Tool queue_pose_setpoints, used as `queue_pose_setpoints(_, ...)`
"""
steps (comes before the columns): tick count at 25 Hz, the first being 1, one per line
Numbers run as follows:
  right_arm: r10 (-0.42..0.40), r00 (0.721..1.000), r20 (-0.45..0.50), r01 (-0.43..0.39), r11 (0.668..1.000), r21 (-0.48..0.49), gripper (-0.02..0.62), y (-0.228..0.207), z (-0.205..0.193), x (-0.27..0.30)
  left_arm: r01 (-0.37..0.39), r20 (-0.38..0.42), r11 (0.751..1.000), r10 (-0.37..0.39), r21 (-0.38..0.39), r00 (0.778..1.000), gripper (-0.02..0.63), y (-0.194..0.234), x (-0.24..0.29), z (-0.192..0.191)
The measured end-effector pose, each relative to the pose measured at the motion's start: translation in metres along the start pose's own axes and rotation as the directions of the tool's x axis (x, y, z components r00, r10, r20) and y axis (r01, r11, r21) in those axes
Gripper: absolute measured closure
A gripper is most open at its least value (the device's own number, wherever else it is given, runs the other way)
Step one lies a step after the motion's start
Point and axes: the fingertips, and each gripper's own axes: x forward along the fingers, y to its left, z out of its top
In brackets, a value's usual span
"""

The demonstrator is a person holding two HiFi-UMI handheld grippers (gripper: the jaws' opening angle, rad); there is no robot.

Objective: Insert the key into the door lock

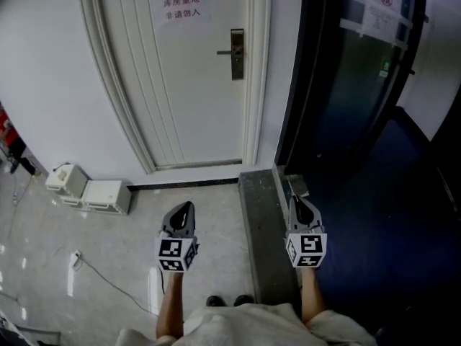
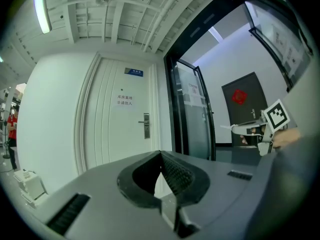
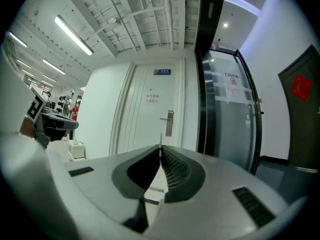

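The glossy grey tiled floor [image 1: 216, 215] ran up to a closed white panelled door [image 1: 194, 107] bearing a paper notice [image 1: 181, 8]. A dark stone threshold strip [image 1: 259, 222] divided the floor from a dark glass door [image 1: 353, 71] on the right. The metal lock plate with lever handle [image 1: 236, 53] sat at the white door's right edge, well apart from both claws.

Only the head view showed two white boxes [image 1: 90, 189] by the wall and a white cable [image 1: 108, 280] lying on the floor. Only the gripper views showed the white beamed ceiling [image 3: 145, 19] with its tube lights.

The right claw [image 3: 160, 149] was clenched on a thin metal key [image 3: 160, 138], whose tip stood out toward the white door. The left claw [image 2: 161, 155] was clenched with nothing in it.
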Motion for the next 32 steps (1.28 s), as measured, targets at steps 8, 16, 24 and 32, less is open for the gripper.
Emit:
queue_pose_setpoints(8, 0.029, 1.0, -0.012, -0.029, 1.0, -0.001, 0.566, -0.011, -0.006, 0.011, 0.007, -0.005, 1.0, -0.007, 0.007, 1.0, 0.589, -0.016, 0.018, 0.005)
queue_pose_setpoints(16, 0.038, 0.999, -0.023, -0.038, 0.999, 0.01, 0.566, -0.02, -0.015, 0.047, -0.003, -0.01, 1.0, 0.003, 0.012, 1.0, 0.589, -0.003, 0.053, 0.004)
queue_pose_setpoints(24, 0.032, 0.999, -0.04, -0.033, 0.999, -0.002, 0.566, -0.017, -0.021, 0.133, 0.02, -0.016, 1.0, -0.02, -0.007, 1.0, 0.589, 0.042, 0.13, -0.009)
queue_pose_setpoints(32, -0.001, 0.999, -0.053, 0.0, 1.0, -0.015, 0.566, -0.017, -0.009, 0.255, 0.054, -0.02, 0.998, -0.054, -0.029, 0.998, 0.589, 0.114, 0.239, -0.005)
